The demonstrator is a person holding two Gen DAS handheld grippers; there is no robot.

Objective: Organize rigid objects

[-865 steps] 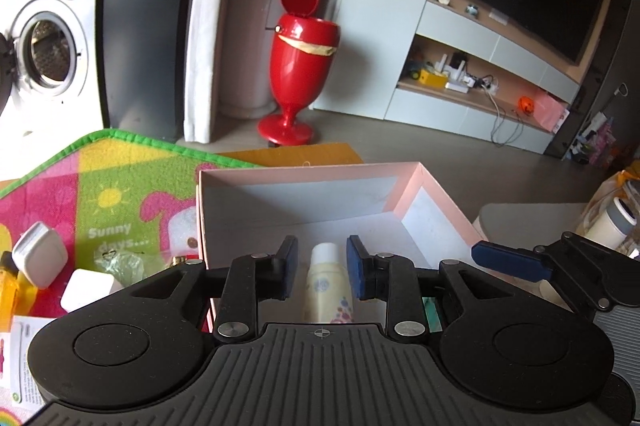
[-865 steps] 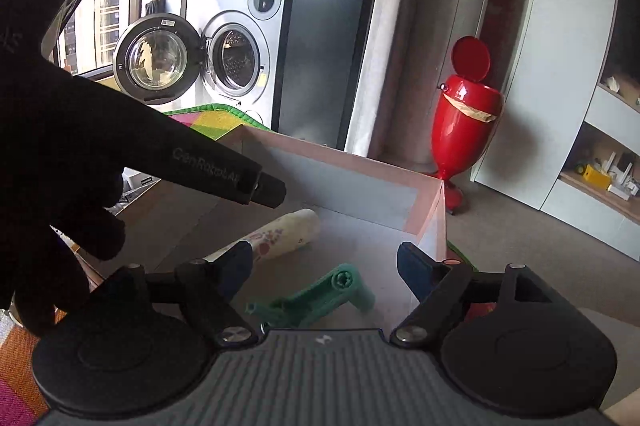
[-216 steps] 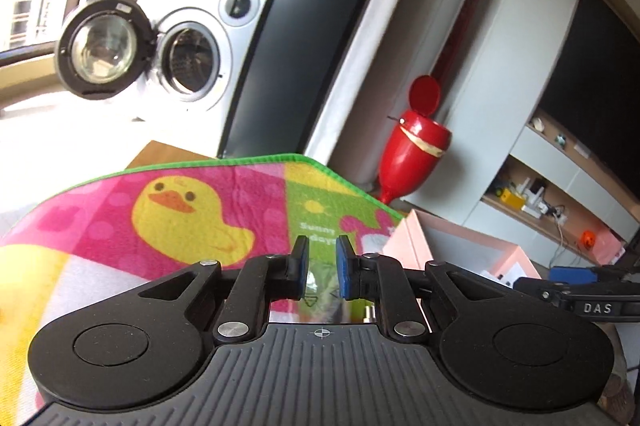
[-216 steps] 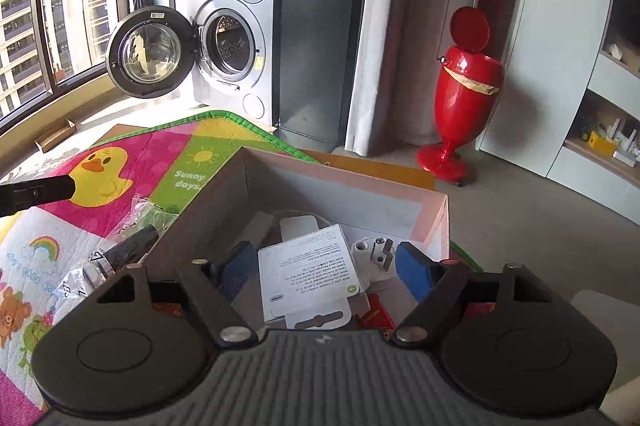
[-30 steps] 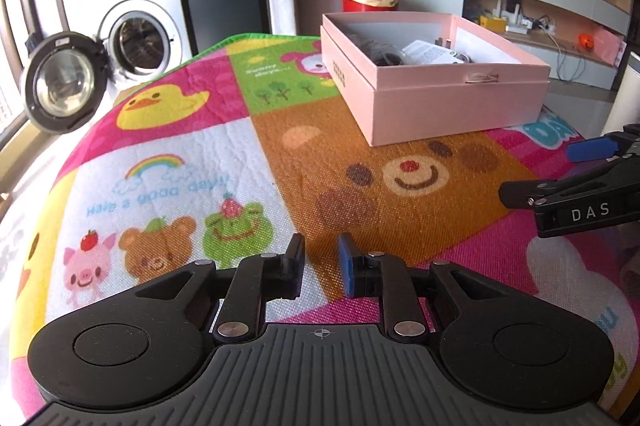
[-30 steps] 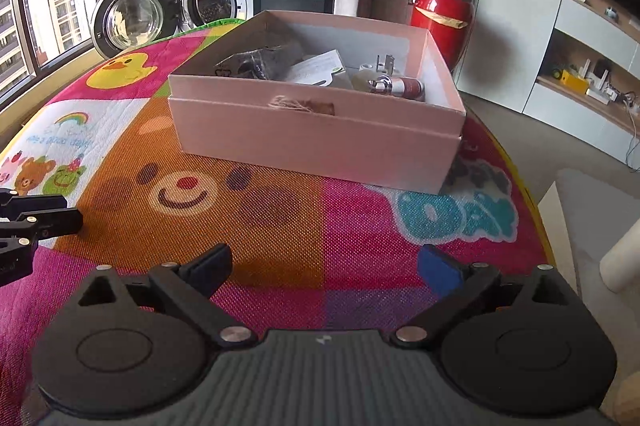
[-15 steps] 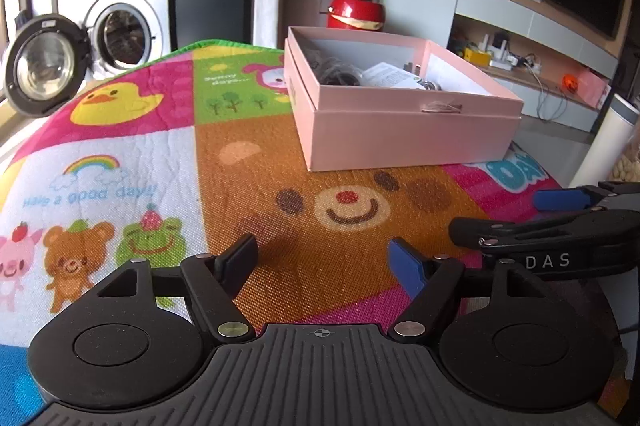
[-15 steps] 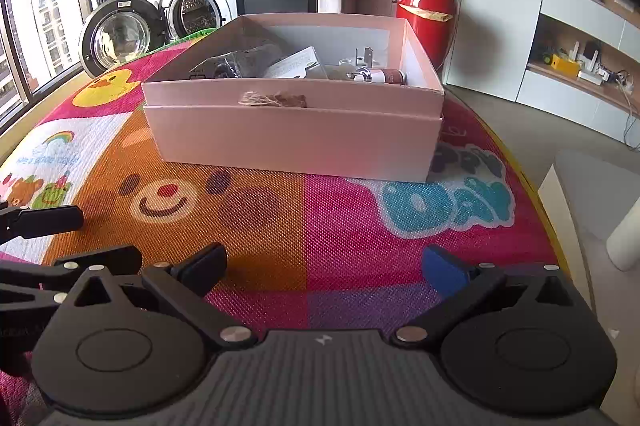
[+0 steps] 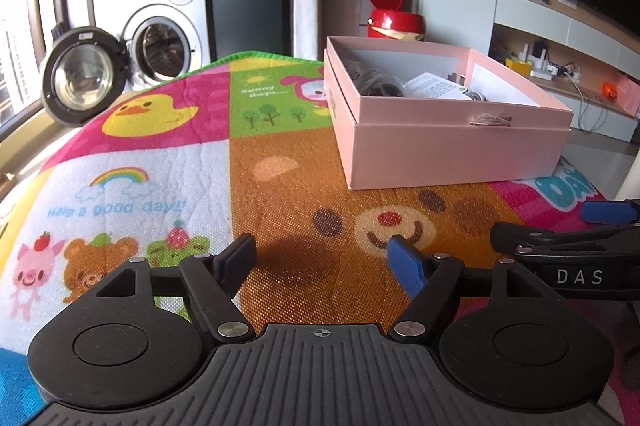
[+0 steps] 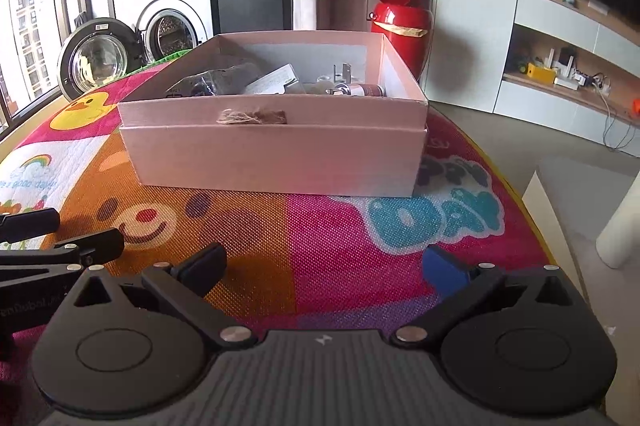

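Ahead of my left tool (image 9: 322,258), on the colourful play mat (image 9: 280,185), stands the pink box (image 9: 448,141), well apart from it, with a dark bag (image 9: 376,85) and a paper leaflet (image 9: 436,87) inside. The left tool has just been opening and is released, with nothing between its pads. My right tool (image 10: 324,268) beside it is also released and empty.

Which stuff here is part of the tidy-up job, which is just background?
Job:
- pink box
- leaflet and small bottle inside it
- left gripper, right gripper, both open, holding nothing

Background:
- play mat
- washing machine
- red bin
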